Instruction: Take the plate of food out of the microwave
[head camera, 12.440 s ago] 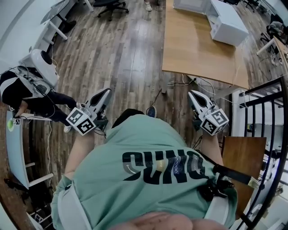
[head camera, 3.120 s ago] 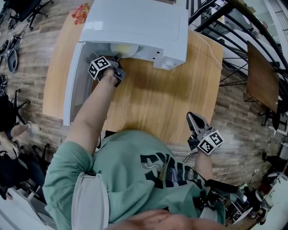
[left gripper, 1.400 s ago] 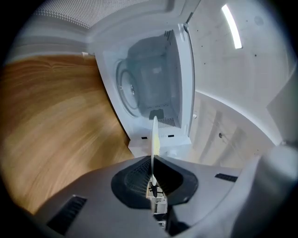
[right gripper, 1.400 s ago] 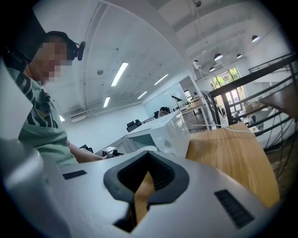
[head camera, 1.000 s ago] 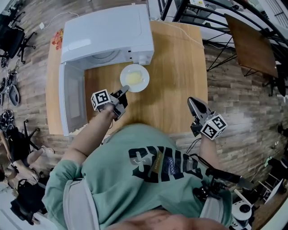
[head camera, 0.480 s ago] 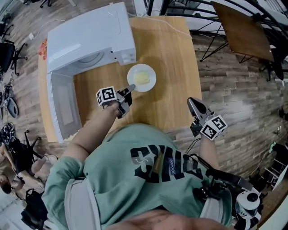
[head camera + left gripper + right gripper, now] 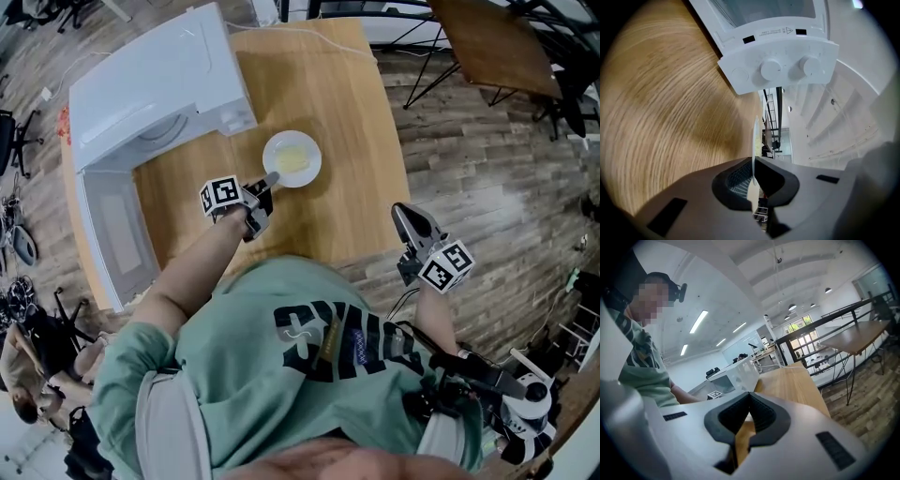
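Note:
A white plate (image 7: pixel 292 157) with pale yellow food is out on the wooden table (image 7: pixel 356 112), just in front of the white microwave (image 7: pixel 159 80). My left gripper (image 7: pixel 270 178) is shut on the plate's near rim. In the left gripper view the rim (image 7: pixel 755 136) shows edge-on, pinched between the jaws of the left gripper (image 7: pixel 753 164), with the microwave's two-knob panel (image 7: pixel 785 65) beyond. Whether the plate rests on the table or hangs just above it I cannot tell. My right gripper (image 7: pixel 403 212) hangs off the table's near right corner, shut and empty; in its own view the right gripper (image 7: pixel 749 404) holds nothing.
The microwave door (image 7: pixel 108 234) stands swung open along the table's left side. Wooden floor surrounds the table, with a dark railing (image 7: pixel 450 14) and another table (image 7: pixel 497 42) at the back right. A person (image 7: pixel 23 375) sits at the far left.
The left gripper has kept its hold and carried the plate a little farther from the microwave's front. The view has turned left. The right gripper has stayed put.

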{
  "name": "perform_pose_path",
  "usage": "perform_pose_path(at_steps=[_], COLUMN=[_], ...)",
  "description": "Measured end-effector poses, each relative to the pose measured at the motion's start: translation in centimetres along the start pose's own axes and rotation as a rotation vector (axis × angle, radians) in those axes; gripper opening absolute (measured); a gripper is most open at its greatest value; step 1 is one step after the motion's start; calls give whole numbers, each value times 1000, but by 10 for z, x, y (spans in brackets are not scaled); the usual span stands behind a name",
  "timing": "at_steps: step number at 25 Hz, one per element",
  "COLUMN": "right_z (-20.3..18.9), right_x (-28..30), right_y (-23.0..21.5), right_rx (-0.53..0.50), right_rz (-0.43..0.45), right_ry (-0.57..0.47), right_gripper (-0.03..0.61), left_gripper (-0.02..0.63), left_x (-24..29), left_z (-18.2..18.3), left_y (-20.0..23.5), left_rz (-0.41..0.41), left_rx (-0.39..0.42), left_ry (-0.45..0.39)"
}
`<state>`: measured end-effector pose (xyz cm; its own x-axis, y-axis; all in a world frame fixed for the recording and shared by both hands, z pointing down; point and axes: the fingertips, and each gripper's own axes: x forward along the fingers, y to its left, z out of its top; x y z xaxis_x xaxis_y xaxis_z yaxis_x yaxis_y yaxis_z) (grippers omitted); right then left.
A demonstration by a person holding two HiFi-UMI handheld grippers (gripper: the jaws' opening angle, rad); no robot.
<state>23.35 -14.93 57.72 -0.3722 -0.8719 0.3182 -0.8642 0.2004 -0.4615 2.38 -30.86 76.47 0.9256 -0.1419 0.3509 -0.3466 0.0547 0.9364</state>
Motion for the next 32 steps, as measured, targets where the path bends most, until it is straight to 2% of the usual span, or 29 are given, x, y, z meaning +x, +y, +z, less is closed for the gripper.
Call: perform_pose_path(at_steps=[10,13,19,22,26,27,29,32], right_z=[-11,-15,-18,-16,-13,-13,-13,-13], right_x=[-16,-17,-12,-10,-6,-5,-1,4], right_y=[-18,-19,-16,-14,-11,-11,-10,-8], right_rx=[27,32,34,26,28,28,25,22], right_rz=[-31,-29,-19,-13,-9,-7,-6,1], right_ry=[5,7,11,12,12,13,18,18], right_gripper=[8,8,8,8,8,8,8,8], left_gripper=[15,17,30,127,212,216,249,273], left_x=[27,32,33,31,28,28,28,26], left_z=[-10,-11,-6,-7,-12,-12,-12,-14], left_y=[20,29,37,36,38,38,36,36], left_rz=[71,136,301,343,379,385,398,441], left_rx=[0,10,91,106,125,139,179,283], left_ry=[47,68,86,86,106,109,124,177])
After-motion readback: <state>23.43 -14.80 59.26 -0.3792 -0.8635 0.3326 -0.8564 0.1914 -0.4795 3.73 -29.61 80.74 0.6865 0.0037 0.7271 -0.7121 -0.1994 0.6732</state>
